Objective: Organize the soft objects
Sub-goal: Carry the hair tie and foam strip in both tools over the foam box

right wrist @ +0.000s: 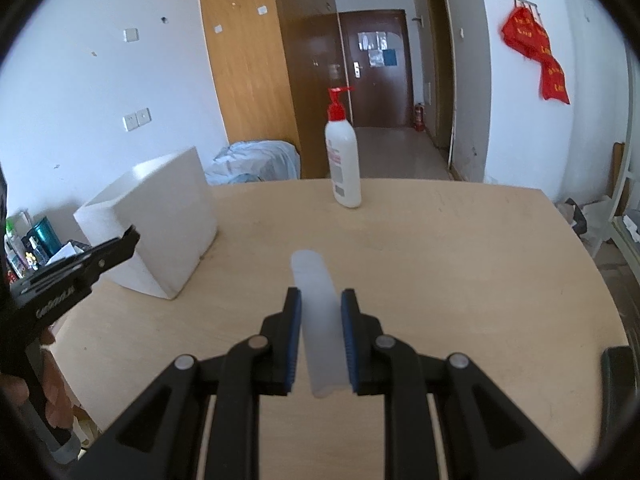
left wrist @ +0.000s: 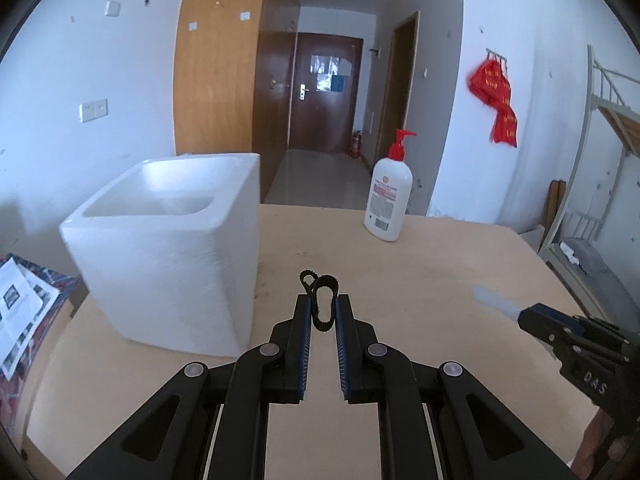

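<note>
My left gripper [left wrist: 322, 309] is shut on a black ridged rubber band [left wrist: 323, 300], held above the wooden table [left wrist: 420, 280], just right of the white foam box [left wrist: 168, 256]. My right gripper [right wrist: 320, 300] is shut on a translucent white soft strip [right wrist: 318, 320] that sticks out past the fingertips, above the table's middle. The right gripper also shows at the right edge of the left wrist view [left wrist: 532, 316], with the strip's tip [left wrist: 494, 300]. The left gripper shows at the left of the right wrist view [right wrist: 128, 242], beside the foam box [right wrist: 160, 220].
A white pump bottle with a red top [left wrist: 388, 196] stands at the table's far edge, also in the right wrist view [right wrist: 342, 160]. Papers [left wrist: 20, 304] lie off the table's left side. A bed frame [left wrist: 600, 160] stands at the right. Bottles [right wrist: 24, 244] sit at far left.
</note>
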`<state>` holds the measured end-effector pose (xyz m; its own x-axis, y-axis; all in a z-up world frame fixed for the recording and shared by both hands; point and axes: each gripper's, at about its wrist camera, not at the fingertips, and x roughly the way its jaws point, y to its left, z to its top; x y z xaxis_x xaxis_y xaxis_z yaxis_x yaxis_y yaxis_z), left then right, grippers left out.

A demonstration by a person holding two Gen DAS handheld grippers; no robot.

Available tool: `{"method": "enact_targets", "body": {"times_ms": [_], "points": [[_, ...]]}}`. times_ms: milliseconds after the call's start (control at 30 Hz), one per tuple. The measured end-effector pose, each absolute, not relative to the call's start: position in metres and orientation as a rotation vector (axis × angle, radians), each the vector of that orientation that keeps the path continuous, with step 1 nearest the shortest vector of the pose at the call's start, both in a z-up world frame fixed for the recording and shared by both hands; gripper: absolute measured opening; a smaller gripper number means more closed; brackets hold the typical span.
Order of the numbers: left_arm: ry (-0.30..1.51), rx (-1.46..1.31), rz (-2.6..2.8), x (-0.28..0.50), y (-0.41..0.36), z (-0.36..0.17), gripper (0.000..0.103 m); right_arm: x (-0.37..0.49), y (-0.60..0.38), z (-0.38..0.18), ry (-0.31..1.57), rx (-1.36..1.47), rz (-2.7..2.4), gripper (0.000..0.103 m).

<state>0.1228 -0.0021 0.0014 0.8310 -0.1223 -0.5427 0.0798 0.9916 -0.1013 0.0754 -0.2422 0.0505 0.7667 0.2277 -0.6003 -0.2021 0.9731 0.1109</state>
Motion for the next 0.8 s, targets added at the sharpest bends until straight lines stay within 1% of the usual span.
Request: {"method": "enact_targets", "body": {"times_ms": [467, 800], "points": [[0.522, -0.115, -0.056, 0.078, 0.037, 0.016, 0.013, 0.067, -0.2, 0.071, 0.599, -0.003, 0.331, 0.023], [0.491, -0.137, -0.004, 0.065, 0.071, 0.025, 0.013, 0.076, -0.15, 0.088, 0.563, -0.047, 0.445, 0.023]]}}
